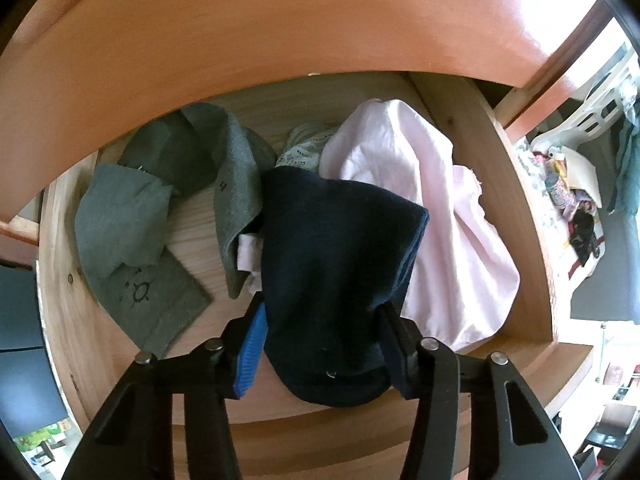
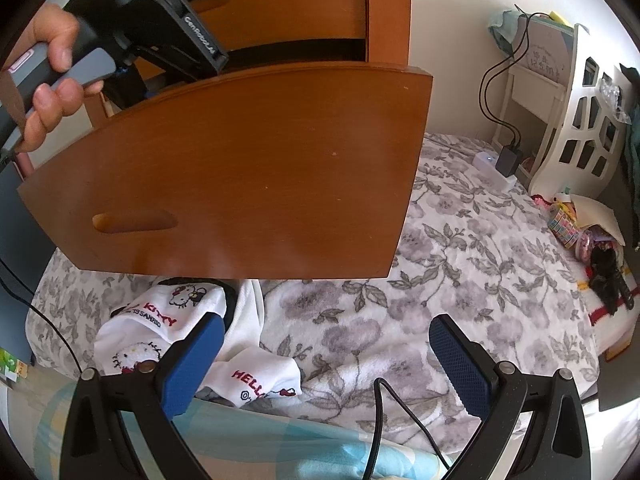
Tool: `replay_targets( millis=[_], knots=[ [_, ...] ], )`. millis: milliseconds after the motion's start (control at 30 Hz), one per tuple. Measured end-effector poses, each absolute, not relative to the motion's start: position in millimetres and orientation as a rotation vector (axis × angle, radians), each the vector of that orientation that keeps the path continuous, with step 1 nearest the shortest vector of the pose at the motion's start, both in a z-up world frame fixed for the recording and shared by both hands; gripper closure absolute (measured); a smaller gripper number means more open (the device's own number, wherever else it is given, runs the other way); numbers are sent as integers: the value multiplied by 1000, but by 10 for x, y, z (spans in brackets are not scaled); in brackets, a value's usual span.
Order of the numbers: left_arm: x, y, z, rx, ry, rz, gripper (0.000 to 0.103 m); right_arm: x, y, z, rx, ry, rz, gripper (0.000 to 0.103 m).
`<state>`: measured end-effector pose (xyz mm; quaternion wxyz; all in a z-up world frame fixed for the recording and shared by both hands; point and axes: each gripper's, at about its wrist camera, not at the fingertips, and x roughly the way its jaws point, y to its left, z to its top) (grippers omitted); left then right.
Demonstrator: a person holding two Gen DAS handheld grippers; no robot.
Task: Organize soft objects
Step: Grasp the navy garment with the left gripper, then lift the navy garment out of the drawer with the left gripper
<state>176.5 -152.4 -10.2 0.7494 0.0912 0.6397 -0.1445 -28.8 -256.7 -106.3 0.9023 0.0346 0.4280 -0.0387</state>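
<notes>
Navy cloth (image 1: 336, 280) hides left gripper's (image 1: 320, 344) right pad.

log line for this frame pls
left gripper: shut on navy cloth, over open drawer | right gripper: open, empty, over bed | Hello Kitty garments: still on bed

On the white socks (image 2: 160, 332) lying on your bed you can read "KITTY" in red, with "SANRIO" in small dark print under it, and "HELL" in red on the nearer one. The black body of your left tool (image 2: 160, 20) carries a white brand word, roughly "GenRobot"; the smaller label above it is too small to read.
</notes>
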Motion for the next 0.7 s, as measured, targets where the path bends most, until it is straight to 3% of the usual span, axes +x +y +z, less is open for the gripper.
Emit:
replay_targets(
  millis=[400,700],
  knots=[
    [1533,-1128,-129,-16,1346,-355,65,-291,-2556,-1060,59,889,-83,0],
    [1427,-708,-15,-146,1267,-376,68,-290,-2534,-1058,46,894,-86,0]
  ],
)
